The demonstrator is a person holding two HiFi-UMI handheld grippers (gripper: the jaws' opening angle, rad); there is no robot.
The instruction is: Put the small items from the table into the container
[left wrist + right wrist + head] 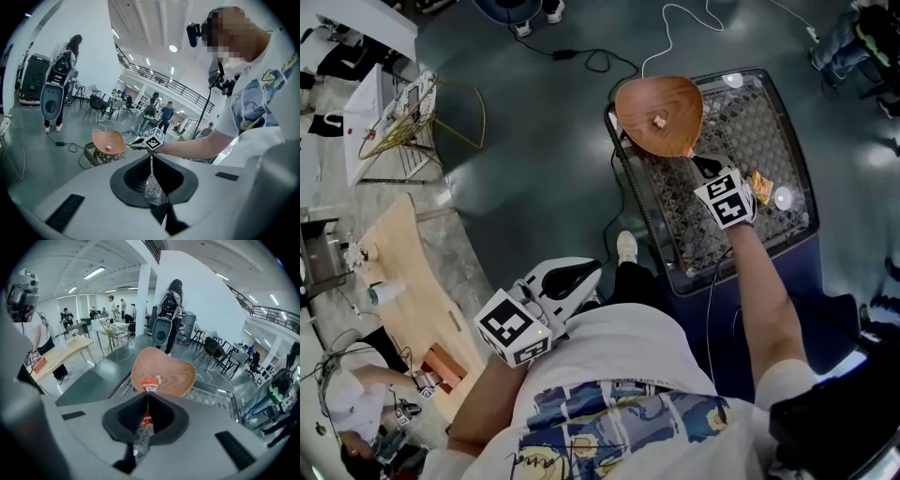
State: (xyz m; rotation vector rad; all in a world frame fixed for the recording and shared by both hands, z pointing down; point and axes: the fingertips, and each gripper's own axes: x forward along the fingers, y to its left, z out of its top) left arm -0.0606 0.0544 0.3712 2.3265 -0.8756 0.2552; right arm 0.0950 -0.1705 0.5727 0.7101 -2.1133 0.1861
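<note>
A wooden bowl [656, 112] stands on the near-left corner of the black mesh table [787, 141], with one small pale item [659, 120] inside it. My right gripper [697, 159] hovers at the bowl's rim, shut on a red sachet [688, 150]. In the right gripper view the sachet [149, 382] hangs from the jaw tips over the bowl [173, 373]. An orange packet [761, 185] and a white round item [783, 197] lie on the mesh. My left gripper [592, 270] is held by my body, off the table, jaws shut [151, 158] with nothing in them.
Another white round item [732, 81] lies at the table's far edge. Cables [591, 58] trail on the grey floor beyond the table. A wire rack [403, 122] and a wooden table [412, 281] stand far to the left. People stand in the hall behind.
</note>
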